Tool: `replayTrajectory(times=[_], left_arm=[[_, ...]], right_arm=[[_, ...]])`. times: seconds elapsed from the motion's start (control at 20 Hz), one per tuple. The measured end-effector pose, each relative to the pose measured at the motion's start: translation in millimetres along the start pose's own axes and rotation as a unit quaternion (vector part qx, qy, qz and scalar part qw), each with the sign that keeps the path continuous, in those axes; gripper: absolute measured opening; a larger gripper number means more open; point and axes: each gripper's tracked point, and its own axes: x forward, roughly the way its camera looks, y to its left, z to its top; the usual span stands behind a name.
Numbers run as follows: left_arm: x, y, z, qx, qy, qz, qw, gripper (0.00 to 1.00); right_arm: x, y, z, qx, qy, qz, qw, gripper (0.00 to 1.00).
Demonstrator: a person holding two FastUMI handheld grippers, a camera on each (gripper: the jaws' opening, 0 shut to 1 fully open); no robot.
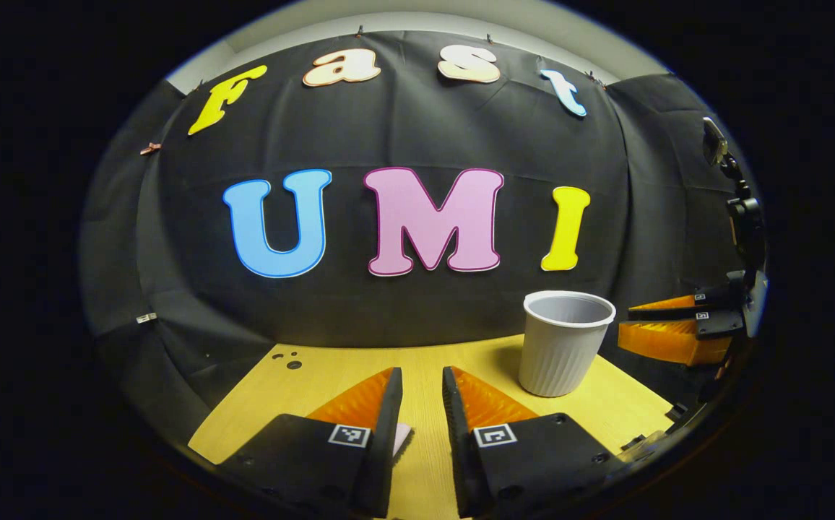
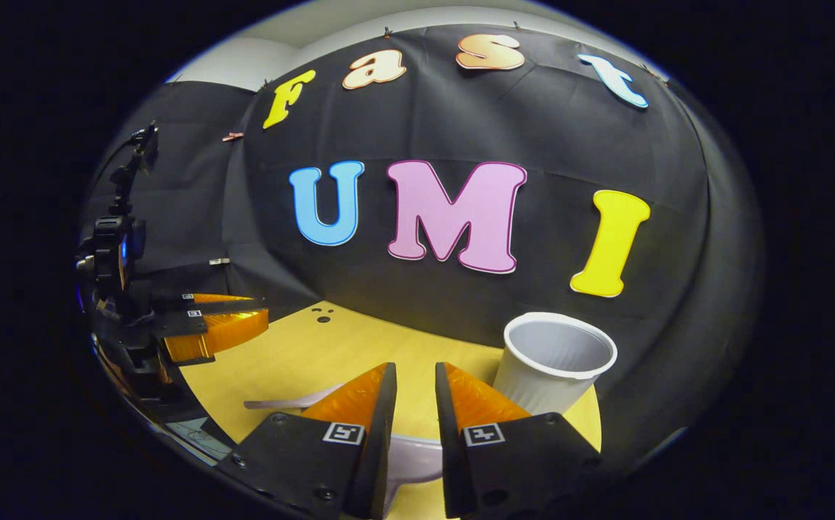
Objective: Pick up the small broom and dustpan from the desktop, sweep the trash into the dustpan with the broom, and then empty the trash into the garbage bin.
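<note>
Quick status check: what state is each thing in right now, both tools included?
Left tool: slightly open, holding nothing.
Right tool: slightly open, holding nothing.
White cup: upright on desk, no trash visible inside.
Pale plastic piece: lying flat on desk, ungripped.

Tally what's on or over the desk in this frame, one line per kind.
Grippers: 2 (left gripper, right gripper)
White cup: 1
Pale plastic tool, partly hidden under the right gripper: 1 that I can make out
Total: 4
</note>
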Motion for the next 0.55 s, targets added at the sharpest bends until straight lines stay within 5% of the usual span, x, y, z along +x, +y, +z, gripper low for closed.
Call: replayTrajectory(times=[0.55], left_arm=[[-41.4, 5.1, -26.9, -0.03, 0.034, 0.086, 0.995, 0.39]], right_arm=[[-7.4, 8.5, -7.7, -0.007, 0.002, 0.072, 0.997, 0.35]])
